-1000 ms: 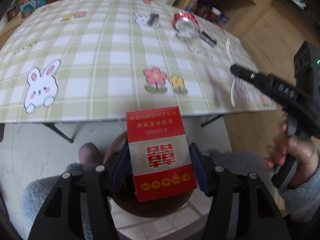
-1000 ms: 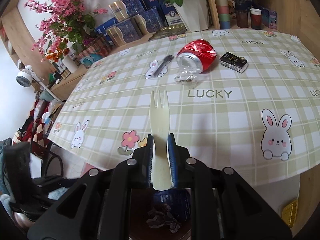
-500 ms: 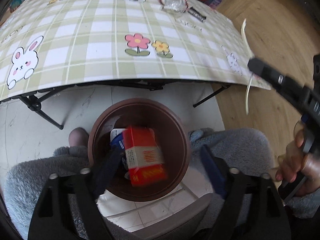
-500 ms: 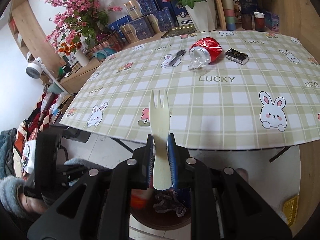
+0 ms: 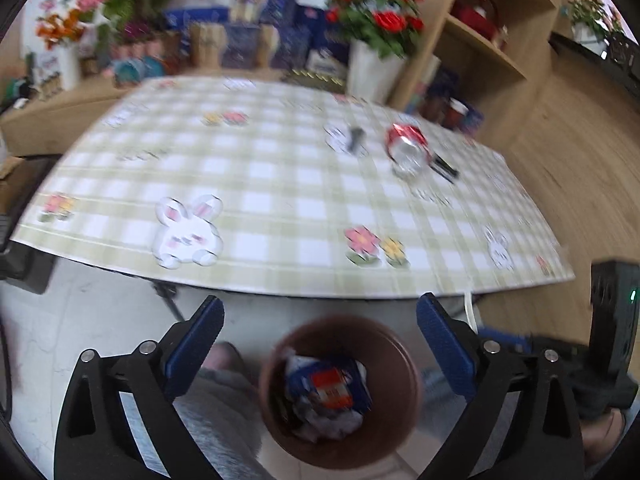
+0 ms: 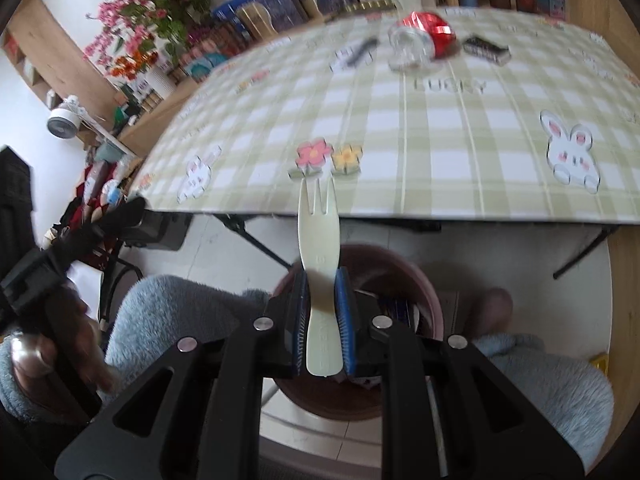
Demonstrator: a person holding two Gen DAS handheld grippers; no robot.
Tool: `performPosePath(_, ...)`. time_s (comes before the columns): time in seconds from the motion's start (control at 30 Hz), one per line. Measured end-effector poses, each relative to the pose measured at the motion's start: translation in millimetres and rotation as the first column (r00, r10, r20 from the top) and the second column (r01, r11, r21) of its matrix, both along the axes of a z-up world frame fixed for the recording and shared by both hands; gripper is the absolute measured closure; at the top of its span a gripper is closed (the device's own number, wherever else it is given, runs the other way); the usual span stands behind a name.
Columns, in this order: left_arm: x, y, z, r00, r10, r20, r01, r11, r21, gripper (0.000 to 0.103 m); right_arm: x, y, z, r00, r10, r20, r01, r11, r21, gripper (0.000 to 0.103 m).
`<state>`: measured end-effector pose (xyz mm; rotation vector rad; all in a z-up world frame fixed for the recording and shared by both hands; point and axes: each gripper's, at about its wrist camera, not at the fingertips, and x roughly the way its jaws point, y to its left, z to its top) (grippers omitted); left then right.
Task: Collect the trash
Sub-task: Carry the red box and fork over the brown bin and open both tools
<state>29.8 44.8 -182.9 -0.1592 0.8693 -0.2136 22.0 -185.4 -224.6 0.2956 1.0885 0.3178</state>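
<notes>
the right gripper (image 6: 322,320) pinches a cream disposable fork (image 6: 319,248) by its handle, tines pointing away toward the near edge of the checked table (image 6: 460,128). the fork hangs right over the brown trash bin (image 6: 430,312) on the floor. it looks light, thin and fairly stiff; held at the flat handle it should drop cleanly once the pads part, though a slim piece like this could glance off the rim.

the left gripper (image 5: 320,336) has its jaws opening wide with nothing between them, above the same bin (image 5: 404,364), where a red box (image 5: 330,390) lies on crumpled wrappers.

on the far right of the table are a crushed red can (image 6: 424,34), a small dark packet (image 6: 486,48) just beside it and a dark pen-like item (image 6: 360,50), blurred. the can is light and dented, probably best gripped across its body. the tabletop around them is open; the table's near edge overhangs close to the bin, and grey fleece-covered legs (image 6: 172,312) flank it, so room there is tight.
</notes>
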Motion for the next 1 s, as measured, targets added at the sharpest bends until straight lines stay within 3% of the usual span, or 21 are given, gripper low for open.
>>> performPosePath(0.3, 4, 40, -12, 0.988, 0.142, -0.061, -0.145, 0.988, -0.051, 0.008, -1, 3, -31, 0.99, -0.006, -0.143, 0.007, 1.0, 0.005, 0.084)
performPosePath(0.43, 6, 43, -17, 0.984, 0.158, -0.078, -0.162, 0.985, -0.057, 0.008, -1, 3, -33, 0.988, -0.001, -0.154, 0.002, 1.0, 0.005, 0.077)
performPosePath(0.53, 5, 44, -19, 0.983, 0.159, -0.087, -0.165, 0.985, -0.06, 0.008, 0, 2, -33, 0.989, -0.004, -0.15, 0.003, 1.0, -0.007, 0.062)
performPosePath(0.6, 4, 44, -21, 0.983, 0.16, -0.088, -0.166, 0.984, -0.059, 0.008, 0, 1, -30, 0.991, -0.008, -0.137, 0.006, 1.0, -0.015, 0.037)
performPosePath(0.67, 4, 44, -21, 0.983, 0.161, -0.089, -0.167, 0.984, -0.058, 0.008, 2, 0, -25, 0.994, -0.001, -0.113, 0.0, 1.0, -0.012, 0.03)
performPosePath(0.77, 4, 44, -24, 0.982, 0.162, -0.095, -0.168, 0.984, -0.057, 0.008, 7, -3, -15, 0.998, -0.018, -0.067, 0.015, 0.999, -0.042, 0.008)
performPosePath(1.0, 10, 45, -28, 0.981, 0.163, -0.103, -0.169, 0.984, -0.049, 0.008, 17, -21, 4, 0.997, -0.071, 0.036, 0.074, 0.994, -0.078, 0.006)
